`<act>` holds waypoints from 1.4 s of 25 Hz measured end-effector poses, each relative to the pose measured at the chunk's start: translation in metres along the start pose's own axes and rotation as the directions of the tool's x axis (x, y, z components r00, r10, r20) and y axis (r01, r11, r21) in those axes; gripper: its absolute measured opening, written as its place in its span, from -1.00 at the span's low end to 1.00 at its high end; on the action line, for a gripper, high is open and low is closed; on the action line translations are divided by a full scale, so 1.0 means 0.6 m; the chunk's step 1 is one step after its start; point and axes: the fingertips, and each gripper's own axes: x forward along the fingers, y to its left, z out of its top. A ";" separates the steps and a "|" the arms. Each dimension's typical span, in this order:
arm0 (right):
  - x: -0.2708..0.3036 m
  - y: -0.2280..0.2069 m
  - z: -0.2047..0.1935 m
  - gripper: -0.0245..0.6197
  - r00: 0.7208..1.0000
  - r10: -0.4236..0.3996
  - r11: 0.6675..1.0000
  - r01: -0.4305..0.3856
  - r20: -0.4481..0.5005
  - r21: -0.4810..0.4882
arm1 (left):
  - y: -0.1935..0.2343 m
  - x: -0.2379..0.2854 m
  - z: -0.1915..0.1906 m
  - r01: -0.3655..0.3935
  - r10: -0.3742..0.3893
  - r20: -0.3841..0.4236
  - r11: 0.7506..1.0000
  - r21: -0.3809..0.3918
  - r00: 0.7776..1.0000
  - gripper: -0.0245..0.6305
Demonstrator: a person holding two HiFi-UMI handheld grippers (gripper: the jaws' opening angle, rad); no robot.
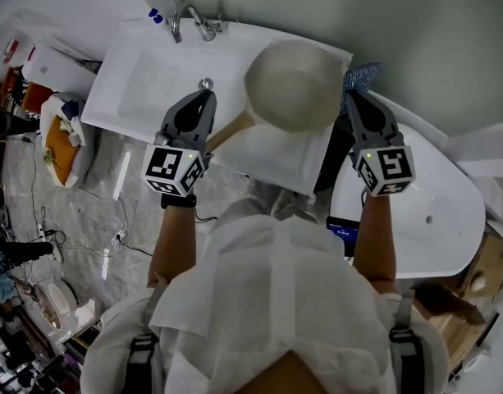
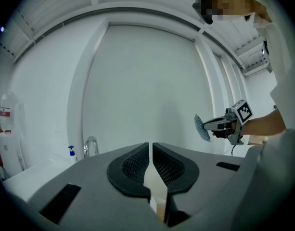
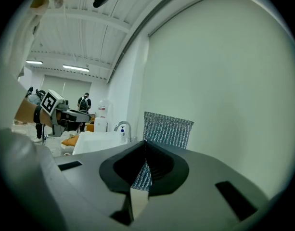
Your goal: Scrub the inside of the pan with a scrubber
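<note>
Left gripper: clamped on handle of 1 pan, above sink. Right gripper: clamped on scrubber, beside pan rim.

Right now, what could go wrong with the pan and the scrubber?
The left gripper holds the pan only by its handle, over the sink, so the pan might tilt or slip once pushed. The right gripper pinches the scrubber by one edge; hard scrubbing could tug it loose.

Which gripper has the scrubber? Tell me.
The right gripper: its jaws pinch the glittery blue scrubber, while the left gripper clamps the pan's wooden handle.
</note>
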 end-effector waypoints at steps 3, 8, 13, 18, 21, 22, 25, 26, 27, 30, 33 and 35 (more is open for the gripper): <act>0.027 -0.003 -0.019 -0.87 0.999 0.025 1.000 -0.025 -0.024 0.018 | -0.005 0.026 -0.027 0.043 -0.044 -0.055 0.999 -0.021 0.997 -0.82; 0.086 -0.001 -0.051 -0.87 0.994 0.066 0.997 -0.063 -0.087 0.033 | -0.010 0.065 -0.094 0.129 -0.135 -0.191 0.991 -0.043 0.972 -0.47; 0.144 0.003 -0.098 -0.87 0.983 0.090 0.995 -0.083 -0.159 0.051 | -0.030 0.100 -0.168 0.210 -0.224 -0.312 0.975 -0.079 0.923 -0.30; 0.197 0.010 -0.136 -0.87 0.965 0.126 0.992 -0.115 -0.231 0.060 | -0.058 0.126 -0.225 0.313 -0.313 -0.437 0.947 -0.076 0.843 -0.05; 0.224 0.018 -0.159 -0.87 0.955 0.146 0.989 -0.133 -0.260 0.066 | -0.075 0.130 -0.263 0.377 -0.354 -0.522 0.924 -0.066 0.776 0.04; 0.231 0.021 -0.166 -0.87 0.951 0.153 0.988 -0.139 -0.268 0.071 | -0.080 0.130 -0.273 0.392 -0.360 -0.549 0.918 -0.063 0.754 0.06; 0.251 0.028 -0.184 -0.87 0.942 0.177 0.983 -0.157 -0.286 0.091 | -0.091 0.130 -0.308 0.424 -0.360 -0.628 0.904 -0.052 0.690 0.14; 0.260 0.031 -0.188 -0.87 0.939 0.186 0.982 -0.165 -0.289 0.097 | -0.092 0.129 -0.319 0.432 -0.356 -0.652 0.900 -0.049 0.669 0.17; 0.270 0.035 -0.190 -0.87 0.936 0.197 0.979 -0.174 -0.291 0.102 | -0.092 0.130 -0.329 0.440 -0.354 -0.673 0.897 -0.048 0.649 0.19; 0.303 0.059 -0.188 -0.87 0.925 0.245 0.969 -0.221 -0.290 0.114 | -0.097 0.131 -0.353 0.462 -0.363 -0.719 0.884 -0.065 0.592 0.21; 0.336 0.098 -0.180 -0.87 0.903 0.315 0.949 -0.294 -0.291 0.116 | -0.101 0.130 -0.378 0.481 -0.375 -0.761 0.872 -0.095 0.529 0.23; 0.353 0.128 -0.177 -0.87 0.884 0.364 0.931 -0.343 -0.293 0.121 | -0.104 0.127 -0.395 0.494 -0.381 -0.789 0.862 -0.114 0.483 0.23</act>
